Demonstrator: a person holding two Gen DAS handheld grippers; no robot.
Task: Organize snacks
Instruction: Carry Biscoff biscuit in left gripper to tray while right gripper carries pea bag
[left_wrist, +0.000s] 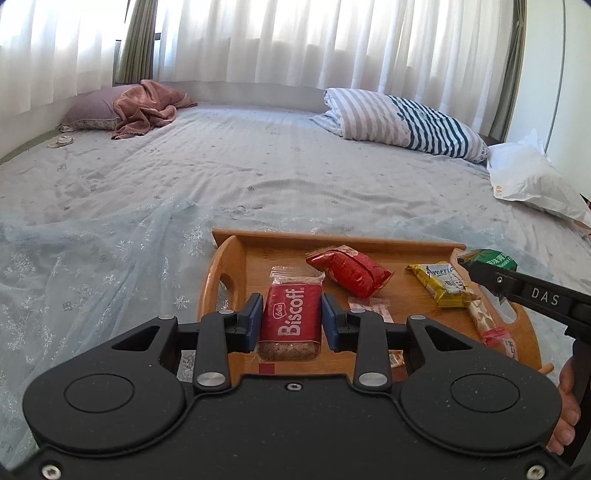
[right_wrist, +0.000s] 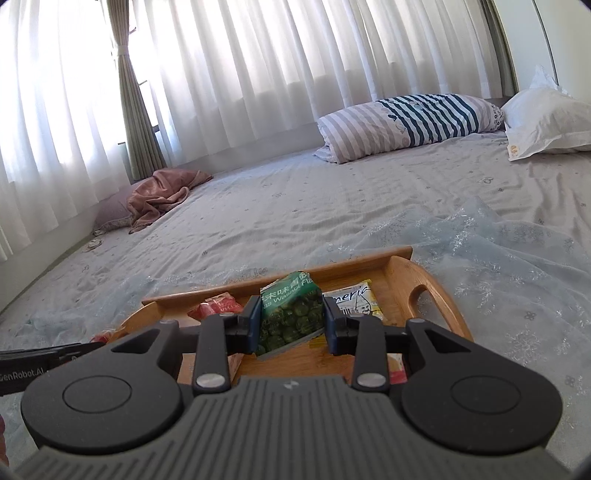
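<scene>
A wooden tray (left_wrist: 369, 245) with cut-out handles lies on the bed. My left gripper (left_wrist: 290, 317) is shut on a red Biscoff packet (left_wrist: 290, 317), held above the tray's near left part. On the tray lie a crumpled red packet (left_wrist: 351, 271), a yellow packet (left_wrist: 445, 282) and a slim striped stick packet (left_wrist: 487, 321). My right gripper (right_wrist: 291, 319) is shut on a green wasabi-pea packet (right_wrist: 291, 317) over the same tray (right_wrist: 399, 273). In the left wrist view that gripper (left_wrist: 480, 264) enters from the right with the green packet (left_wrist: 493, 258) at its tip.
The bed is covered by a grey sheet (left_wrist: 258, 155) with a sheer snowflake fabric (left_wrist: 92, 258) around the tray. A striped pillow (left_wrist: 399, 120), a white bag (left_wrist: 532, 181) and a purple pillow with a pink cloth (left_wrist: 144, 105) lie near the curtains.
</scene>
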